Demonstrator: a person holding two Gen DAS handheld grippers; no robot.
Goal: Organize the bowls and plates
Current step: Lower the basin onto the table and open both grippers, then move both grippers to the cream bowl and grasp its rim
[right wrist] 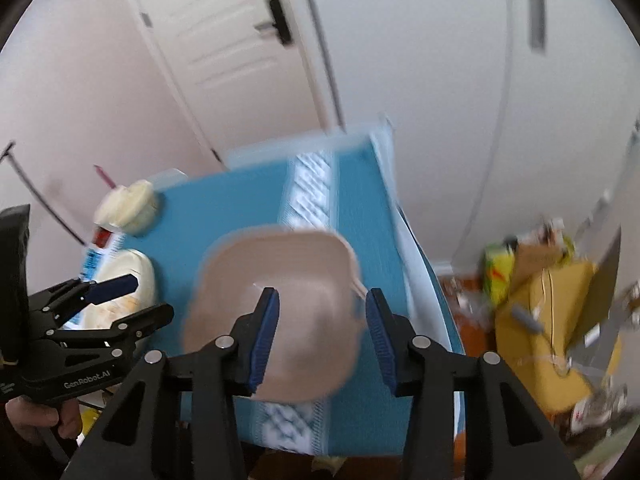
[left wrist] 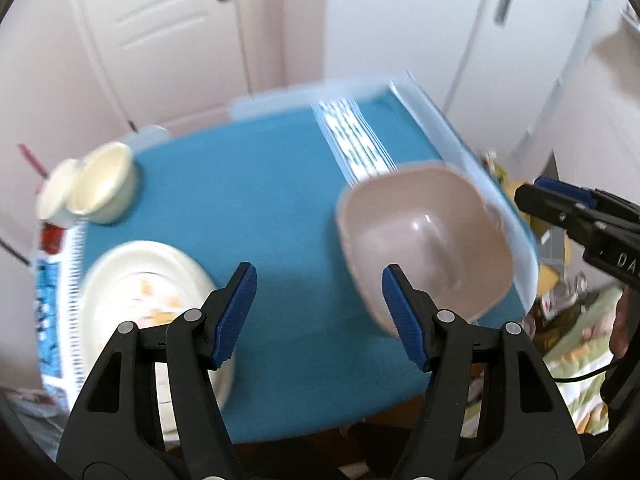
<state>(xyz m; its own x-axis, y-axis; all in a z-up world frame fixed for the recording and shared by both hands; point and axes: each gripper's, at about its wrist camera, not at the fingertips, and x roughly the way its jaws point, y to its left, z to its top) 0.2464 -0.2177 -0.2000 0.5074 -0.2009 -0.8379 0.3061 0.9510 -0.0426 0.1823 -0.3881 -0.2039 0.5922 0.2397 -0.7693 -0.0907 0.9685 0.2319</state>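
From the pink bowl [left wrist: 424,240], left lie two cream cups [left wrist: 90,186] and a plate [left wrist: 152,280]. My left gripper [left wrist: 318,312] and right gripper [right wrist: 322,336] hang spread, holding nothing. I fear the bowl, near the table's [left wrist: 276,200] right edge, gets knocked off. I read "Gen.Robot.AI".

We see a teal tablecloth [left wrist: 280,208] crossed by a white band with a small blue woven pattern [left wrist: 352,144]. On it sits a dusty-pink bowl [left wrist: 428,240], two cream cups [left wrist: 88,188], and a white plate [left wrist: 148,280] with what may be orange and yellow motifs, though blur hides their shape. Both grippers, left [left wrist: 319,314] and right [right wrist: 322,336], are black with ribbed blue pads [left wrist: 236,312]. Behind stands a white door [right wrist: 224,40] with a black handle [right wrist: 280,20].
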